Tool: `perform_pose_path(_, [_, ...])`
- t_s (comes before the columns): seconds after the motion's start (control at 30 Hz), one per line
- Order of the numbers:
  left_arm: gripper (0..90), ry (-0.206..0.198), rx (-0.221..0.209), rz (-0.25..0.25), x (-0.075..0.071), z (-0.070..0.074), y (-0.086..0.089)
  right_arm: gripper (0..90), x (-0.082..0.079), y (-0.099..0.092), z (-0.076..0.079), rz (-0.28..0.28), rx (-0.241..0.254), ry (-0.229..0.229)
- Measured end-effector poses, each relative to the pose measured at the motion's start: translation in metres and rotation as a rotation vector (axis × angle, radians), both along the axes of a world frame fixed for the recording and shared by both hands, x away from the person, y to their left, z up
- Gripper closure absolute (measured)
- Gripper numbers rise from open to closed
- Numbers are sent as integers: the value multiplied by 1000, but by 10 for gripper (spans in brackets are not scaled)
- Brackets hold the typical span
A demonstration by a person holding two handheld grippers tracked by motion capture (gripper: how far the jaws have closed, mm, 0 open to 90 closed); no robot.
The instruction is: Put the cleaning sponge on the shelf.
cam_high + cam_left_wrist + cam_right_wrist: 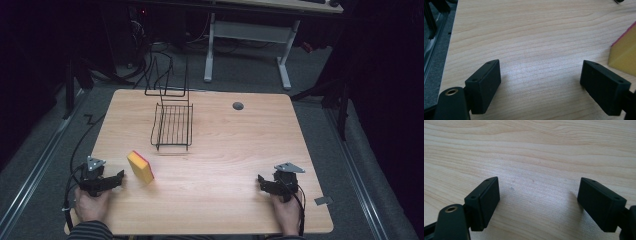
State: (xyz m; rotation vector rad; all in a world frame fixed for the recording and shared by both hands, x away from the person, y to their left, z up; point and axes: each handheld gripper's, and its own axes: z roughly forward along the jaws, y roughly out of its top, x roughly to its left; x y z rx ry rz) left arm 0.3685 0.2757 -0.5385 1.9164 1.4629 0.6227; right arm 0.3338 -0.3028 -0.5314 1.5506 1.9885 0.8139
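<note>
So the yellow sponge (140, 166) with the pink edge sits near the bench's (225, 150) front left corner, apart from everything else. The left gripper (119, 176) rests just beside it at that corner, jaws spread with nothing but bare wood between them; the sponge pokes in at the right edge of the left gripper view. The right gripper (261, 181) sits over at the front right corner, jaws also spread and holding nothing. A black wire rack (172, 125) stands toward the back edge, well apart from the sponge.

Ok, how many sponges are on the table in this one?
1. A single yellow sponge with a red face lies near the table's front left, just right of the open left hand-held gripper and in front of the wire rack. None seems hidden.
</note>
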Motion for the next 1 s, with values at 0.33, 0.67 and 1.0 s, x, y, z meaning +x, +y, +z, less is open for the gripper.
perform_pose_path(0.33, [175, -1, -3, -11, 0, 0, 0, 182, 0, 0, 0, 0, 0, 0])
perform_pose_path(0.67, [174, 4, -8, -19, 0, 0, 0, 182, 0, 0, 0, -3, 2, 2])
perform_pose_path(1.0, [146, 9, -8, -33, 0, 0, -2, 182, 0, 0, 0, -3, 1, 2])
